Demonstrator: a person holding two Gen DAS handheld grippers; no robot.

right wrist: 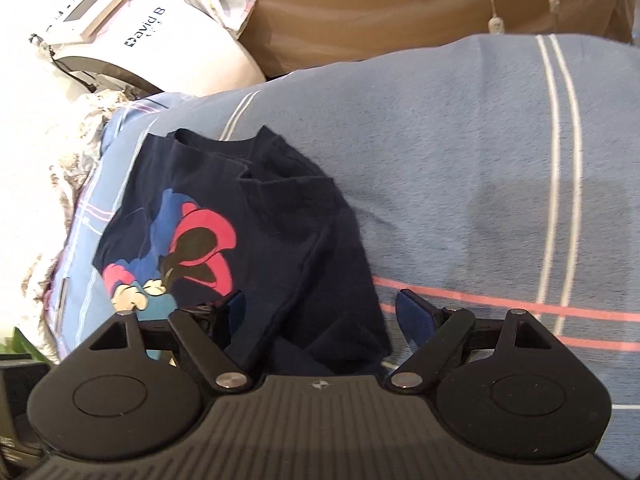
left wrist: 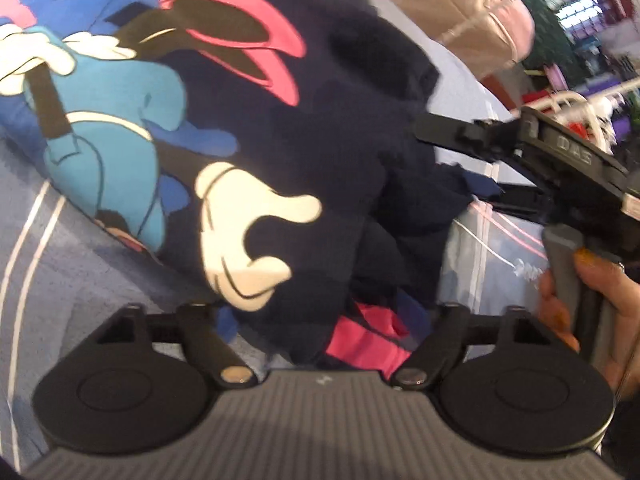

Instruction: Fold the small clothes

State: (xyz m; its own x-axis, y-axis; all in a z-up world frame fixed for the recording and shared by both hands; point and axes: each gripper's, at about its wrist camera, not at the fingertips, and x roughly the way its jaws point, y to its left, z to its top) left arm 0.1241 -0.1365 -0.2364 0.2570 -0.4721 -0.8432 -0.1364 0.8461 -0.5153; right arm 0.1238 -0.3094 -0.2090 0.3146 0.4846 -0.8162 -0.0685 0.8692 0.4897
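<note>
Navy cartoon T-shirt (right wrist: 280, 240) lies rumpled on a blue striped bedspread (right wrist: 480, 160). Right gripper (right wrist: 316, 320) straddles its hem, jaws open. Left gripper (left wrist: 332, 320) hangs over bunched fabric; jaw state cannot be told.

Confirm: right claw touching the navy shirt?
Cannot tell. Right wrist view: navy shirt lies between the open jaws of the right claw; one finger shows a gap, the other overlaps fabric without plain contact.
</note>
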